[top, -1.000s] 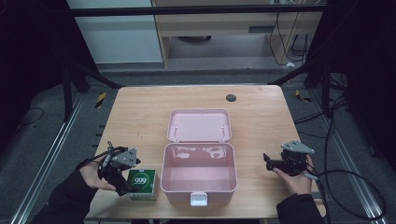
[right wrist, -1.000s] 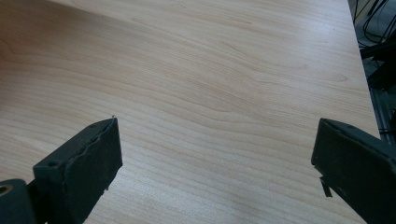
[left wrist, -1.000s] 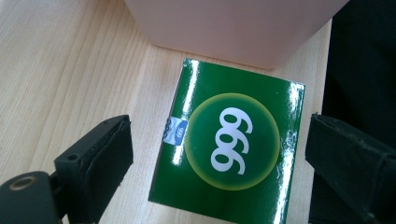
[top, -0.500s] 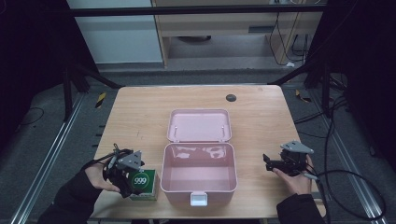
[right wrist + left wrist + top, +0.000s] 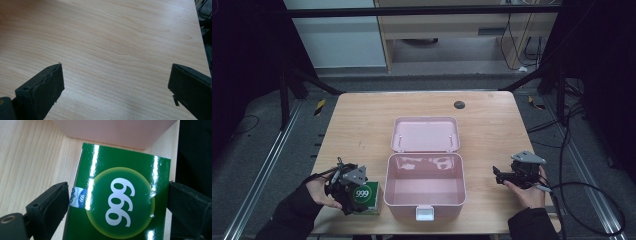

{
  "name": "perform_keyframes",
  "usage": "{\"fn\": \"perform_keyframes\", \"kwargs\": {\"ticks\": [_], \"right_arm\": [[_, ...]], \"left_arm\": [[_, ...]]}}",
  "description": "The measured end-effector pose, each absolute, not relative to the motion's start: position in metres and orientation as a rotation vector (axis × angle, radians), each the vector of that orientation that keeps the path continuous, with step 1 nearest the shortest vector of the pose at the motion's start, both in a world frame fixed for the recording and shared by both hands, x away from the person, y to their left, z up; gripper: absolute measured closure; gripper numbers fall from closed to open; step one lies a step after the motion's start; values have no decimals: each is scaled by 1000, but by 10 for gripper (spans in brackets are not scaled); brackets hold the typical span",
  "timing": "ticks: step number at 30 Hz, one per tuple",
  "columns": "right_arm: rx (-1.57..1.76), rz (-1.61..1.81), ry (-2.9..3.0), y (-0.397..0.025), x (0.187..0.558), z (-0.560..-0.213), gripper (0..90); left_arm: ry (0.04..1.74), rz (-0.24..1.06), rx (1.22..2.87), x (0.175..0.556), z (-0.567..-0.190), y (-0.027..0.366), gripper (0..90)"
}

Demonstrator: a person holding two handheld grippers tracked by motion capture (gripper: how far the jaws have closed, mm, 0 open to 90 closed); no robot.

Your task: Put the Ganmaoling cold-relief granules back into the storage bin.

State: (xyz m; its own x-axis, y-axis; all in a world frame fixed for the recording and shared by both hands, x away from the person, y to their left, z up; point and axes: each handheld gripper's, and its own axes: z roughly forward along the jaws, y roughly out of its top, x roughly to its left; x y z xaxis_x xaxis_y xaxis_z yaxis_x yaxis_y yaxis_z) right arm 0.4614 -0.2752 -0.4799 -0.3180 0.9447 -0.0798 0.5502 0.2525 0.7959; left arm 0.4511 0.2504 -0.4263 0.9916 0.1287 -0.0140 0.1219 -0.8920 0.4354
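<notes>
Green and glossy, a small box (image 5: pixel 120 197) printed with "999" in white lies flat on the wooden table (image 5: pixel 362 125), between the two black jaws of the left gripper (image 5: pixel 117 202). The jaws stand spread, one on each side of the box: the left-hand jaw is at the box's edge beside a small blue-and-white label, the right-hand jaw is at the opposite edge (whether either pad actually presses the cardboard cannot be told). Just beyond the jaw tips, past the far edge of the box, is the rounded wall of a pink case (image 5: pixel 115 132).

From the high view, the left gripper (image 5: pixel 347 187) sits over the green box (image 5: pixel 364 197) near the table's front edge, held in the person's left hand (image 5: pixel 319 192). The pink case (image 5: pixel 424 187) stands just beside the box with its lid (image 5: pixel 426 134) folded back.

The right gripper (image 5: pixel 512 175), held in the right hand (image 5: pixel 527 192), is well apart on the other side of the case. Its jaws (image 5: pixel 115 82) are wide apart, with bare wood grain between them and nothing gripped.
</notes>
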Motion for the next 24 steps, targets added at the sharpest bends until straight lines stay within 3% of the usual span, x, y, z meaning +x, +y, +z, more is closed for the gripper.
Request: {"fn": "perform_keyframes", "kwargs": {"ticks": [24], "right_arm": [[1350,882,1992,-274,462,-482,10]], "left_arm": [[166,7,2739,453,-445,246,74]]}}
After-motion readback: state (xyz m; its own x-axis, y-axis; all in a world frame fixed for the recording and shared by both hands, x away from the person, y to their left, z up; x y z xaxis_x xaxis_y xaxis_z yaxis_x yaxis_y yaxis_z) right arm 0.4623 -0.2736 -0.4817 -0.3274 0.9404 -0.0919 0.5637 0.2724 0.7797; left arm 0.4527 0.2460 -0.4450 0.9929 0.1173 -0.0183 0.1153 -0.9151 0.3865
